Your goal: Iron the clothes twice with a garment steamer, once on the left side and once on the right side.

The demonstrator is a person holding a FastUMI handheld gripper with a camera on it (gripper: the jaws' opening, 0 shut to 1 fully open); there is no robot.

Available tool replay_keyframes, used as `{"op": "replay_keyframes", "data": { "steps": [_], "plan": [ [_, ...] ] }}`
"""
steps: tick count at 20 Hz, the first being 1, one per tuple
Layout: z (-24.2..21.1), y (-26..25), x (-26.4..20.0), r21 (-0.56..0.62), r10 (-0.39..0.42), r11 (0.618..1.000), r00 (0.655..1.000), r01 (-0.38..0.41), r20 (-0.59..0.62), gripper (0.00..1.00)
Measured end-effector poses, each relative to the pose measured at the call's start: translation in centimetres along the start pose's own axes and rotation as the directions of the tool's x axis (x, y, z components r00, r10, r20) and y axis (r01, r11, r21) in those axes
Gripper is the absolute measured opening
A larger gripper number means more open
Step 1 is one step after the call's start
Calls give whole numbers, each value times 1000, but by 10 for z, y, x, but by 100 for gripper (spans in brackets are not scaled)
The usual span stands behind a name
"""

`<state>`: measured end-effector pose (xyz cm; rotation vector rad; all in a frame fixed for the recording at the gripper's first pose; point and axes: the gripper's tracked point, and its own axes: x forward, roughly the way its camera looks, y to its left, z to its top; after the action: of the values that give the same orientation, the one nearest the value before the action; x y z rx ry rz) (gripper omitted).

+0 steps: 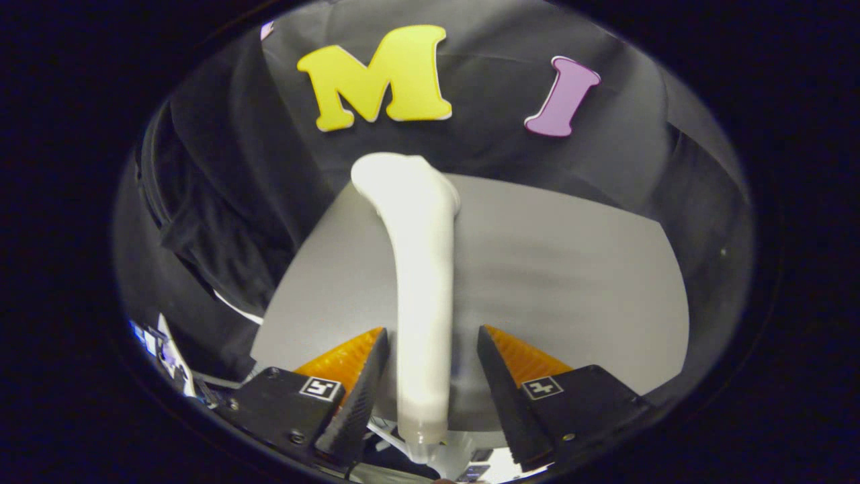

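I see the white garment steamer standing up between my fingers, its head above the grey tabletop. The gripper looks parted; only one finger touches the handle. Dark clothes hang alongside.

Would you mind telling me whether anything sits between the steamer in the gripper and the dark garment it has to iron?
Nothing visible does. The white garment steamer stands between the gripper's fingers, and the black hanging garment lies beyond on its left, past the grey table.
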<state>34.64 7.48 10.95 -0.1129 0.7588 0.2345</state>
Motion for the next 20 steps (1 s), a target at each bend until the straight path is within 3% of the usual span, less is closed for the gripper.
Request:
{"op": "replay_keyframes", "data": {
  "steps": [9, 13, 20],
  "plan": [
    [1, 9, -4, 138, -37, 990, 999, 35, 9, 32],
    [-5, 14, -5, 180, -76, 981, 997, 72, 16, 28],
    [-14, 46, -52, 219, -56, 975, 991, 28, 120, 28]
  ]
}}
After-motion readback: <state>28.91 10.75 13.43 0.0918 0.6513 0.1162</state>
